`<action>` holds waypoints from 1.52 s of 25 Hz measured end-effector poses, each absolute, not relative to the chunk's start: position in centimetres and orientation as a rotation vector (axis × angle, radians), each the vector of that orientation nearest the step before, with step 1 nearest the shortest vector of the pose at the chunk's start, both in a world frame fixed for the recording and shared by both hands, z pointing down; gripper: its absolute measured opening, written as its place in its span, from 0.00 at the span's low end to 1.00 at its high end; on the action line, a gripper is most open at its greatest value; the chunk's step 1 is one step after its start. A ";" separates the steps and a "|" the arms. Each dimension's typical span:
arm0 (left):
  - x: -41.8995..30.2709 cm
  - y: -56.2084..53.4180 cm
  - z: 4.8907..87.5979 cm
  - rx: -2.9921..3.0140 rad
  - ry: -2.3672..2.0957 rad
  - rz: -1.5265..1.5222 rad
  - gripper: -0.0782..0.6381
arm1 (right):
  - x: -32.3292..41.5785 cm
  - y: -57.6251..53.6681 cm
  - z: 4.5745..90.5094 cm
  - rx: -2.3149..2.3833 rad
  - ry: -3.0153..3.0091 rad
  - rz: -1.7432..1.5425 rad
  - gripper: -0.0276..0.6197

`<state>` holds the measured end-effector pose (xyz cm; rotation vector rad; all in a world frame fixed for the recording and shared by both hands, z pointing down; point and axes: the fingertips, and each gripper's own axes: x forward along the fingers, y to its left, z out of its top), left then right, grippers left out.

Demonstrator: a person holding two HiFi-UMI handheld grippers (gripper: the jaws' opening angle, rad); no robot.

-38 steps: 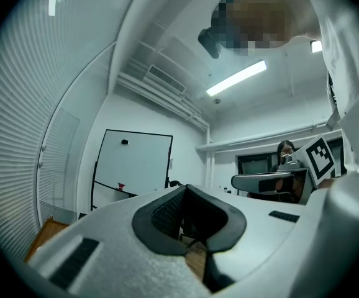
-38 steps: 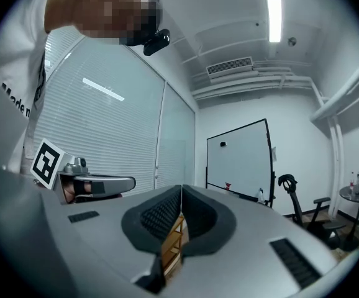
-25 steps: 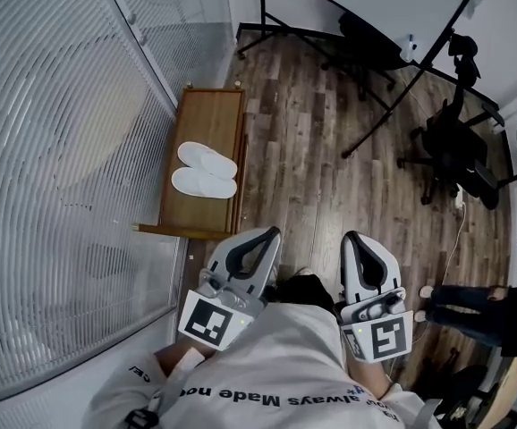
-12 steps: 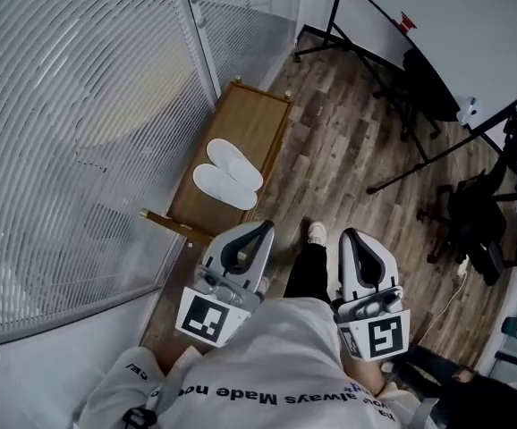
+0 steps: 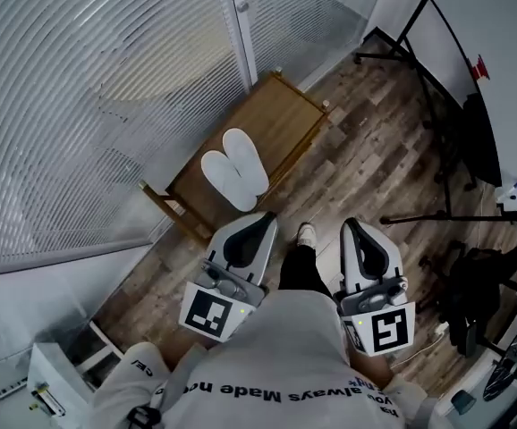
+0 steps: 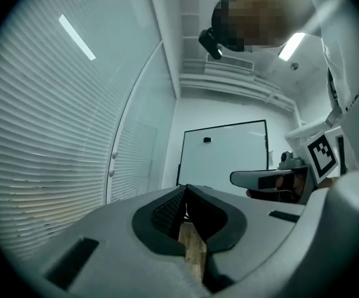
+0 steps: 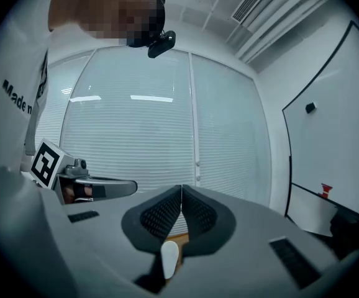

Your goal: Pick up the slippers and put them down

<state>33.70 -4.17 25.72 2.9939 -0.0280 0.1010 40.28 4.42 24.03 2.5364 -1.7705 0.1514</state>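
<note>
slippers (image 5: pixel 234 168): white pair, touching side by side, near half of low wooden table (image 5: pixel 287 114)
left gripper (image 5: pixel 266 220): jaws pressed together, empty, just short of table's near end
right gripper (image 5: pixel 350 225): jaws together, empty
room: open wood floor (image 5: pixel 375 164) right of table; blinds (image 5: pixel 106 79) along its far edge

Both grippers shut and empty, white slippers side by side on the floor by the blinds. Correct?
Not the floor. The head view shows the slippers lying side by side on the low wooden table by the blinds. The rest holds.
</note>
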 end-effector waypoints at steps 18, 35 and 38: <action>33.1 -5.2 24.8 2.914 -0.853 0.104 0.13 | 43.4 -1.2 24.1 1.987 -2.393 0.153 0.06; 16.2 -8.1 24.7 2.773 -1.211 0.024 0.13 | 27.5 -7.2 22.7 1.622 -2.589 0.048 0.07; 16.1 -8.9 24.4 2.778 -1.215 -0.002 0.13 | 27.7 -7.6 22.6 1.644 -2.572 0.041 0.07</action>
